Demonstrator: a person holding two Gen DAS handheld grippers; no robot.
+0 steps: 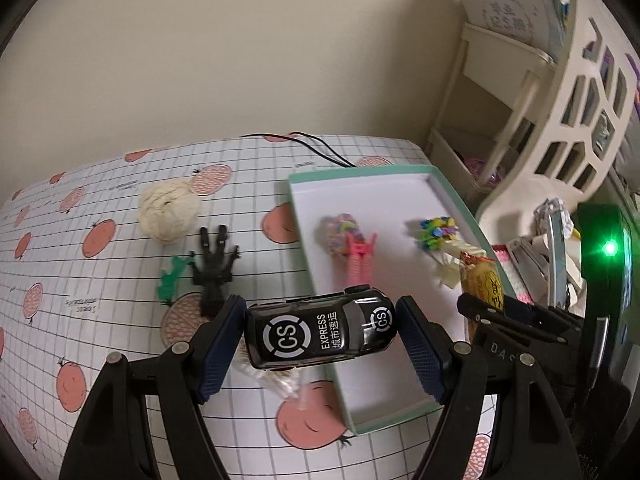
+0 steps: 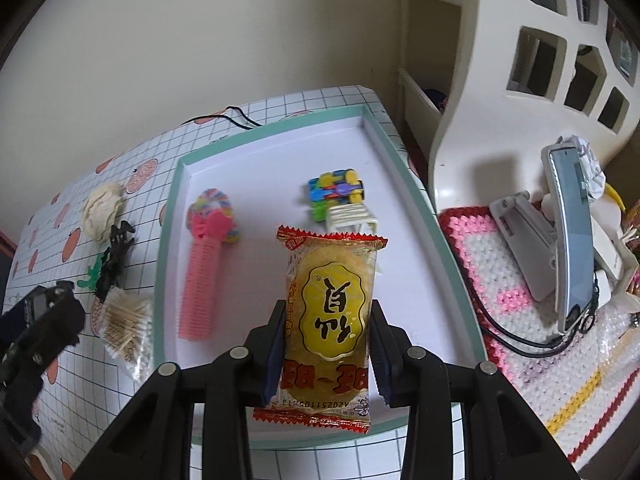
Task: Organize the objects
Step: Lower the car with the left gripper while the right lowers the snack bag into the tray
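The left gripper [image 1: 321, 334] pinches the toy car [image 1: 320, 330], hard, slick and best held by bumpers, over the tray's [image 1: 456, 194] 7 o'clock edge, while the right gripper [image 2: 326, 350] squeezes the crinkly, crushable snack packet [image 2: 327, 320] mid-length above the tray's 5 o'clock area.

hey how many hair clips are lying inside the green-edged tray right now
2. A pink comb-toothed hair clip with a pastel bead top lies on the left of the white tray; a cream clip with a multicoloured block top lies further right. The held snack packet may hide more.
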